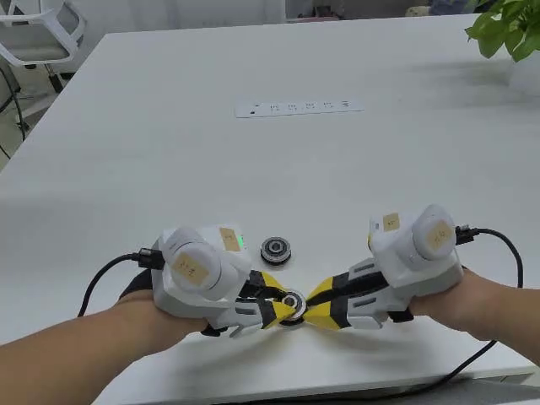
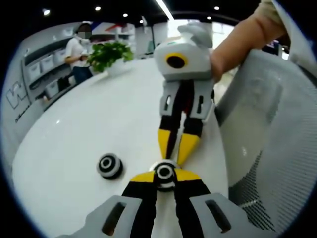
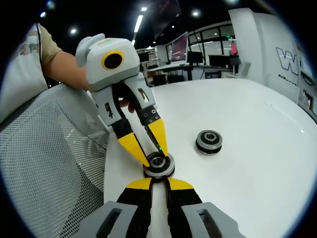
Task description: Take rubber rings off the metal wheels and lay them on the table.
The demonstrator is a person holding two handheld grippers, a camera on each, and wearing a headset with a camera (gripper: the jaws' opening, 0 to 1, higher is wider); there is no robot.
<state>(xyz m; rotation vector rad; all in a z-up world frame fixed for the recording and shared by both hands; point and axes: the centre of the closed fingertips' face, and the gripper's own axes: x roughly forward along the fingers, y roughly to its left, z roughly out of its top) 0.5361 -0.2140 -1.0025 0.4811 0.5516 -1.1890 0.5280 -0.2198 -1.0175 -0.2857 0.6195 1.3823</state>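
Forearms (image 1: 67,363) come in low from either side over the table (image 1: 337,186), turning both grippers nose to nose near its front edge. Left gripper (image 1: 274,309) clamps a metal wheel (image 1: 292,302) between its jaws. Right gripper (image 1: 310,310) has its jaws nearly together at the wheel's rubber ring (image 3: 170,167) (nipping it or not, I cannot tell). A second wheel (image 1: 276,250) lies just beyond.
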